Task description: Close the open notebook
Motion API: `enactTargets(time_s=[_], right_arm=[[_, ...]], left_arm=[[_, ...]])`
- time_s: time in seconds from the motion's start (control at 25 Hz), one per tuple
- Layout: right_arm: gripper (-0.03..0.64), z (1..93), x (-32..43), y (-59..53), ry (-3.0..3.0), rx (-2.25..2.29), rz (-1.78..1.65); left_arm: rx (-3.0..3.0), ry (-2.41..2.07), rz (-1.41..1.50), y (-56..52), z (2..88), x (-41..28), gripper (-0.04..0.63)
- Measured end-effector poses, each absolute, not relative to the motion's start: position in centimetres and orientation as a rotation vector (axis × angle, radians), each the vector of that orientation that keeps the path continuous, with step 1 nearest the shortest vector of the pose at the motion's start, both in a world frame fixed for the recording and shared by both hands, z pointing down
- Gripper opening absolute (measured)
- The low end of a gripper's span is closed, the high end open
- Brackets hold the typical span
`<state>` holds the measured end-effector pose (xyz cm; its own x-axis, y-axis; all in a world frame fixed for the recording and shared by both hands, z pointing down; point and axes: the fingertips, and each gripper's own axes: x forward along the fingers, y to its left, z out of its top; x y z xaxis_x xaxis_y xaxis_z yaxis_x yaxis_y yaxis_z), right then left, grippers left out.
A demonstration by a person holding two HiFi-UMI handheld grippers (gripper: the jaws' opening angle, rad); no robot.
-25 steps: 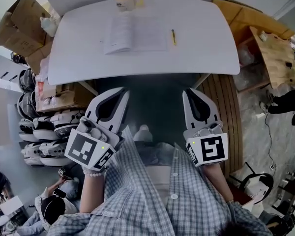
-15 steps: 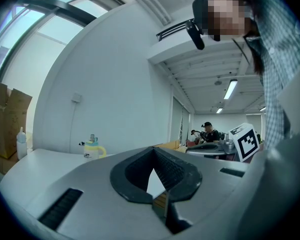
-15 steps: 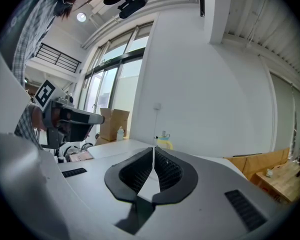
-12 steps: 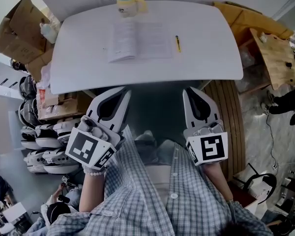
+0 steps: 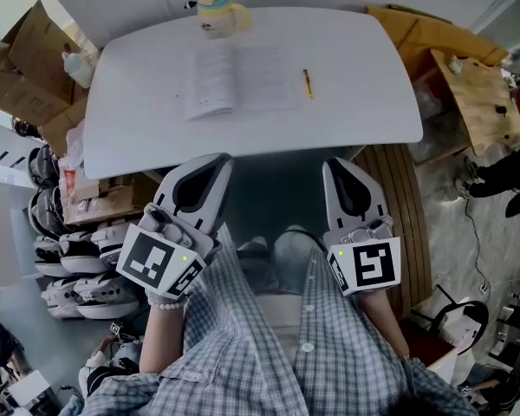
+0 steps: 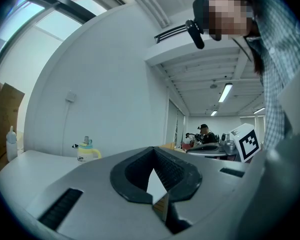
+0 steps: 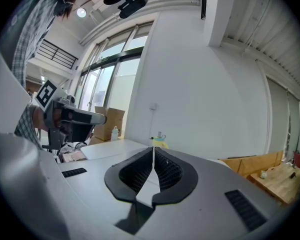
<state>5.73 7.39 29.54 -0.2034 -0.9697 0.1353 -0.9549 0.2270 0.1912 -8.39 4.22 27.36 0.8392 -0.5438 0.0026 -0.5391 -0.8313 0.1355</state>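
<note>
My left gripper [image 5: 218, 159] and right gripper [image 5: 334, 162] hover just short of the table's [image 5: 139, 120] near edge, each with its fingers pressed together on nothing. The notebook [image 5: 240, 81] lies open toward the table's far side. A pen [image 5: 308, 83] lies just right of it, and what looks like a yellow lidded cup [image 5: 217, 11] stands at the far edge.

An open notebook [image 5: 238, 81] lies on the white counter [image 5: 364, 94]. A pencil [image 5: 308, 83] lies just right of the notebook. A yellow cup [image 5: 218, 14] stands behind it.

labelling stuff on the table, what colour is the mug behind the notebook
The mug is pale yellow with a teal lid, clearest in the head view.
</note>
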Motion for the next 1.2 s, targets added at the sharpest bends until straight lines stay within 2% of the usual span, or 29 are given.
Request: enactTargets(time_s=[0.48,1.2], right_arm=[[0.026,30.0,7.7,5.5,-2.260,1.799,-0.086],[0.026,30.3,10.5,-4.1,-2.420,1.589,-0.071]], left_arm=[[2.868,-0.850,-0.046,2.0,27.8,-6.3,0.008],[2.764,-1.062,-0.001,-4.7,28.3,-3.1,0.008]])
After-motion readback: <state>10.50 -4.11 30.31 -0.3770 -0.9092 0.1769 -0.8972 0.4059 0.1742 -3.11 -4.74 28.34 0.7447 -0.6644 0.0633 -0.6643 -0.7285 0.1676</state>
